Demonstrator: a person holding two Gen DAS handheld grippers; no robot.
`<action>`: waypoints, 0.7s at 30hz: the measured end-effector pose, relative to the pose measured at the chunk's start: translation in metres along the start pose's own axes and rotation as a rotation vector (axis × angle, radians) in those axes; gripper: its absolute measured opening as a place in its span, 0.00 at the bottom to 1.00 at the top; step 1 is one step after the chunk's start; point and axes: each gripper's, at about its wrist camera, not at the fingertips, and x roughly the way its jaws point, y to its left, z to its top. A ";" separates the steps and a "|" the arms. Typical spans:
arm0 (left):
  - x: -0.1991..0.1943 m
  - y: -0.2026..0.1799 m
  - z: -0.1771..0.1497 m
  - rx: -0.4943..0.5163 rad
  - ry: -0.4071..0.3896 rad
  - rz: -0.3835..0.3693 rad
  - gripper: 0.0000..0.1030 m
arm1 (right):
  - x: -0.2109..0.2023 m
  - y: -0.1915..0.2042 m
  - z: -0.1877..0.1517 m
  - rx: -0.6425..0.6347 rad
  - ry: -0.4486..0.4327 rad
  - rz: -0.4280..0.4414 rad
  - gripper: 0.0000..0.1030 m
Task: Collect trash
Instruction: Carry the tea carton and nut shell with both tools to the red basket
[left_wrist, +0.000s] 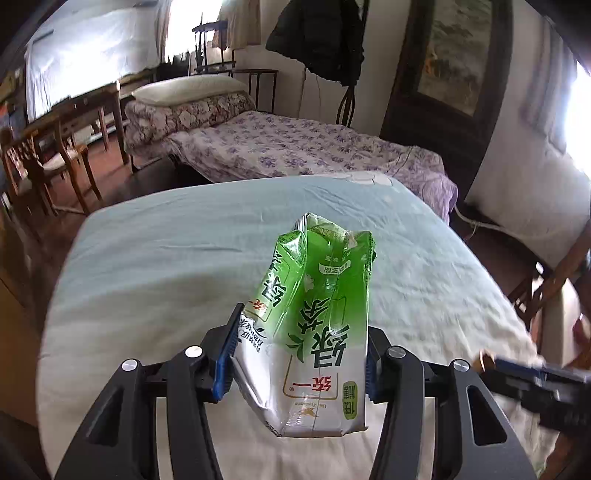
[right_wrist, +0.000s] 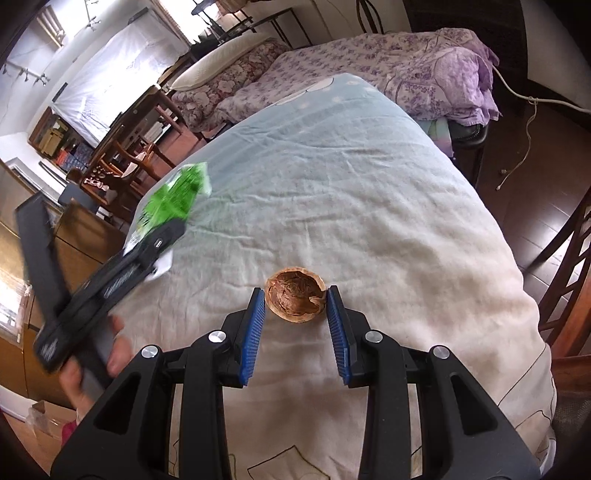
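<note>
Left tongs (left_wrist: 299, 354) clamp green carton (left_wrist: 317, 325); walnut shell (right_wrist: 295, 301) btwn right tongs (right_wrist: 296, 317).

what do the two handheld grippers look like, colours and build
Both match. The left gripper and right gripper have black angular linkage arms with triangular cut-outs and round silver pivot bolts. Each finger ends in a blue ribbed pad. In the right wrist view, the left gripper's body is a black block with faint white lettering, too blurred to read, and a bare hand wraps its handle; no sleeve is visible.
</note>
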 end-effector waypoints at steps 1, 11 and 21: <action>-0.005 -0.002 -0.004 0.015 0.001 0.020 0.51 | 0.001 0.001 0.000 -0.002 0.002 0.003 0.34; -0.047 0.000 -0.046 -0.062 0.099 0.111 0.52 | 0.000 0.006 0.000 -0.030 -0.010 0.005 0.34; -0.038 0.001 -0.062 -0.102 0.128 0.124 0.72 | -0.001 0.008 -0.006 -0.034 0.006 0.011 0.34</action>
